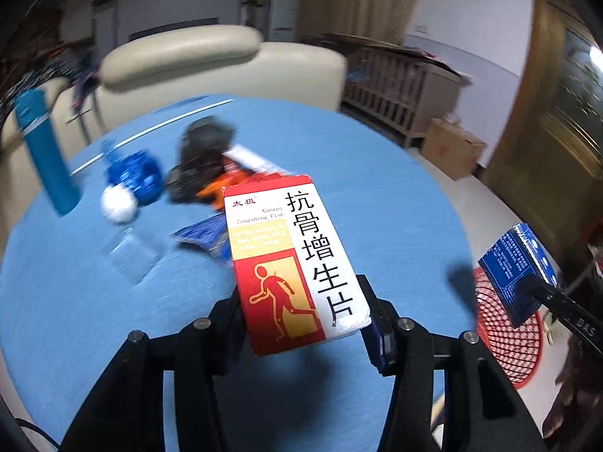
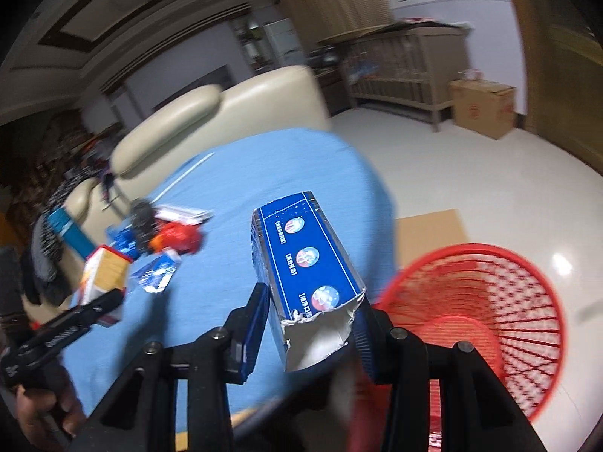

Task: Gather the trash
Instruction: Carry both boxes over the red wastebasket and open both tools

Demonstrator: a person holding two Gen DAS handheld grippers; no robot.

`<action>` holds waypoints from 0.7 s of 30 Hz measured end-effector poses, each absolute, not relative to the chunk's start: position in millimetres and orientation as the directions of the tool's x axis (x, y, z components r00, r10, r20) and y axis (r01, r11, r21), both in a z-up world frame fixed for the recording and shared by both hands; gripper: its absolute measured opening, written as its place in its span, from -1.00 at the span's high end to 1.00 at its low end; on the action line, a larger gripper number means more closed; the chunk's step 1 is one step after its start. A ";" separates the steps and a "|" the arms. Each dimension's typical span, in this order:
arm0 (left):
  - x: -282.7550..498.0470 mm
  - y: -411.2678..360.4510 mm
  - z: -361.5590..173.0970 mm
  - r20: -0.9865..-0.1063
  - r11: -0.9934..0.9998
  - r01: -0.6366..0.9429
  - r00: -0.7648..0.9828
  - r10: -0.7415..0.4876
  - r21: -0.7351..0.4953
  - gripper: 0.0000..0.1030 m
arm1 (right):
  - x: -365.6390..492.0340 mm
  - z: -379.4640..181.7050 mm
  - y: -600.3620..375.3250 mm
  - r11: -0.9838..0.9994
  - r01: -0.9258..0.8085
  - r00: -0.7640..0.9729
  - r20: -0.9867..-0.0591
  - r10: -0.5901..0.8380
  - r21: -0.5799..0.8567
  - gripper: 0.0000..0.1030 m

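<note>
My left gripper (image 1: 305, 324) is shut on a red and white medicine box (image 1: 294, 263) with Chinese print, held above the blue table (image 1: 395, 207). My right gripper (image 2: 312, 324) is shut on a torn blue carton (image 2: 305, 267), held over the table's right edge beside the red mesh trash basket (image 2: 478, 324). In the left wrist view the blue carton (image 1: 516, 267) and the basket (image 1: 505, 331) show at the right. In the right wrist view the medicine box (image 2: 105, 275) shows at the left. More trash lies on the table: a black crumpled bag (image 1: 203, 154), an orange wrapper (image 1: 226, 184), a blue foil wrapper (image 1: 207, 233).
A blue bottle (image 1: 45, 158), a blue and white ball-like object (image 1: 128, 188) and a clear plastic piece (image 1: 128, 252) lie at the table's left. A cream sofa (image 1: 211, 60) stands behind the table. A wooden crib (image 2: 407, 67) and cardboard box (image 2: 482, 105) stand on the floor.
</note>
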State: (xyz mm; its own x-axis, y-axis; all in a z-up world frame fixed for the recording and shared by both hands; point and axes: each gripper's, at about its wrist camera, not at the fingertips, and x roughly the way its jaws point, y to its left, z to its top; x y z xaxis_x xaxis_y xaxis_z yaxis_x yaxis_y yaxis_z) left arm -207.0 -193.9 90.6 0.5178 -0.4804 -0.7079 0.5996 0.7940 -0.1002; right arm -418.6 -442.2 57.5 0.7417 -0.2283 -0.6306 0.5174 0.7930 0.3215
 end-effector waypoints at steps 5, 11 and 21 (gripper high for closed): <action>-225.5 -228.0 101.0 -0.696 0.726 0.680 0.475 -0.538 -0.098 -0.05 | -455.6 50.5 -473.9 0.723 0.630 0.682 -0.646 -0.343 0.282 0.11; -251.5 -270.6 106.2 -0.698 0.631 0.772 0.407 -0.589 -0.082 -0.05 | -490.8 31.4 -502.0 0.639 0.728 0.597 -0.686 -0.415 0.247 0.11; -287.2 -324.9 106.1 -0.713 0.508 0.859 0.317 -0.625 -0.063 -0.05 | -519.9 -3.7 -527.7 0.564 0.795 0.512 -0.745 -0.428 0.223 0.11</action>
State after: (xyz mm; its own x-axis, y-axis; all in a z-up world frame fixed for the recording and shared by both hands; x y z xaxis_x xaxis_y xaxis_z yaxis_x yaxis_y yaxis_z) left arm -287.2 -324.9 106.1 0.3175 -0.6249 -0.7132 0.8587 0.5085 -0.0633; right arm -519.9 -527.7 -3.7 0.5119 -0.4279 -0.7449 0.7954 0.5636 0.2229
